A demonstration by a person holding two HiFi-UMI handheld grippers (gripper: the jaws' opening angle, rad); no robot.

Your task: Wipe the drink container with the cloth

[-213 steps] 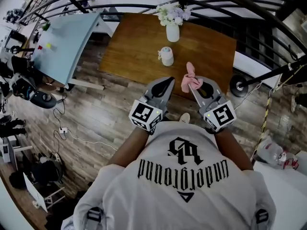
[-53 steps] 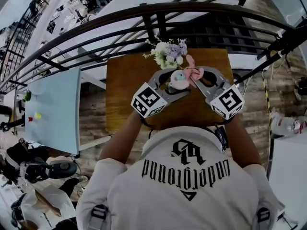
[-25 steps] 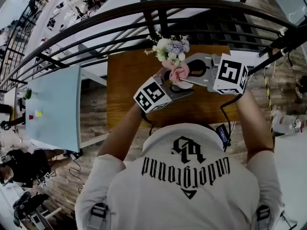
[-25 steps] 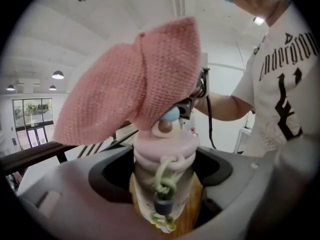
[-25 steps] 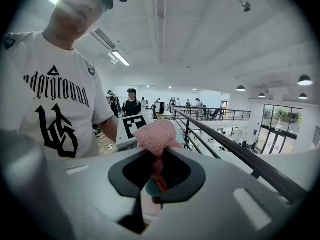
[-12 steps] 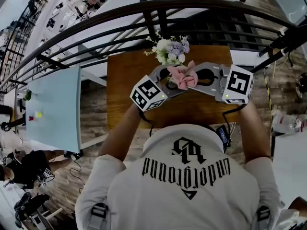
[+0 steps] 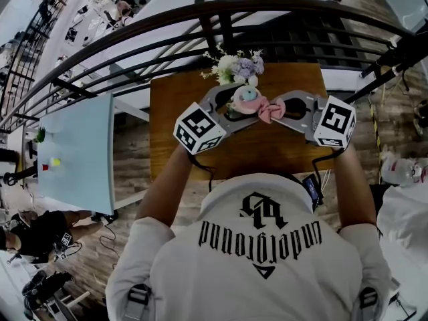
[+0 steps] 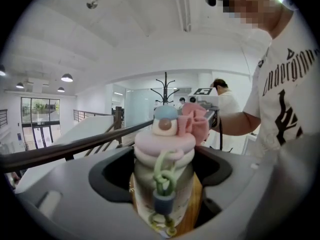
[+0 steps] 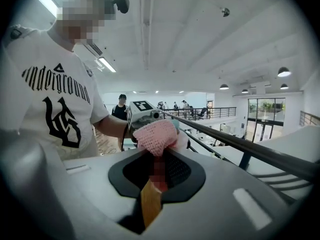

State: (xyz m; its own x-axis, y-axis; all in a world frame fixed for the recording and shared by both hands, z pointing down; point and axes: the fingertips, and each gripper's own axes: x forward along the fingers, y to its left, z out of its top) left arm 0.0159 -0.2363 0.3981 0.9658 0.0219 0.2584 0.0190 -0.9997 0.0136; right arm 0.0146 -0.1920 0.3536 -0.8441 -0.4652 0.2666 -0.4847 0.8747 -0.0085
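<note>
A small drink container (image 7: 245, 99) with a pink lid and a blue cap is held up over the wooden table (image 7: 175, 93). My left gripper (image 7: 233, 107) is shut on its body. In the left gripper view the container (image 8: 164, 156) stands upright between the jaws, a green loop hanging down its front. My right gripper (image 7: 277, 110) is shut on a pink knitted cloth (image 7: 268, 110). The cloth (image 8: 196, 122) presses against the right side of the lid. In the right gripper view the cloth (image 9: 157, 136) hides most of the container.
A vase of pale flowers (image 7: 234, 67) stands at the table's far edge, just behind the container. A dark metal railing (image 7: 200, 11) curves beyond the table. A light blue table (image 7: 75, 146) is at the left. Wooden floor surrounds the table.
Half a second ago the cloth lay over the container's top; it has slid off to the lid's right side, so the cap shows. The left gripper shifted slightly left.
</note>
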